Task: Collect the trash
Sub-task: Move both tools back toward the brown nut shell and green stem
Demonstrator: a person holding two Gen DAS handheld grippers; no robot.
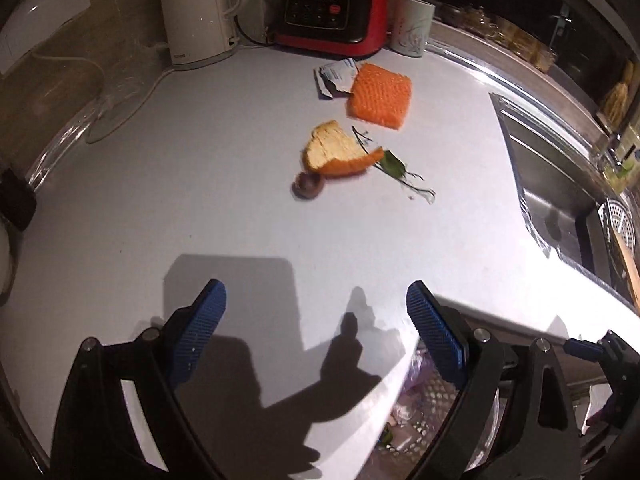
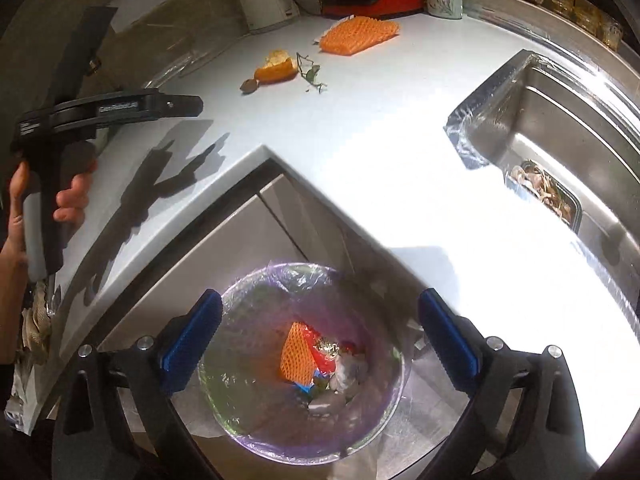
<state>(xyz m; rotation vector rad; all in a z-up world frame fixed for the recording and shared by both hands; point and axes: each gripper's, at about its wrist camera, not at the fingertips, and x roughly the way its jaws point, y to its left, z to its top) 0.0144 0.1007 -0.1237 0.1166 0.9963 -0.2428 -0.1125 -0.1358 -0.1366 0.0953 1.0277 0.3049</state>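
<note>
Right gripper (image 2: 320,332) hangs over the trash bin (image 2: 240,420), jaws wide apart and nothing between them. The bin, lined with a clear purplish bag, sits straight beneath the jaws, below the table (image 2: 360,140) edge. Inside it: an orange foam net (image 2: 296,356) standing on edge, a red wrapper (image 2: 326,356) touching it, and grey crumpled scraps beside those.

Left gripper (image 1: 316,320) is over the table, jaws spread, empty too. Well ahead of its jaws lies the trash not yet collected: an orange peel (image 1: 336,154) with a brown nut shell (image 1: 307,189) just beside it, a green leaf with stems (image 1: 394,166) touching the peel's far end, then farther out another orange foam net (image 1: 380,96) overlapping a torn paper wrapper (image 1: 334,78). Off to the right of the jaws, the sink (image 2: 540,100) holds a black tray (image 2: 544,192) of scraps.
</note>
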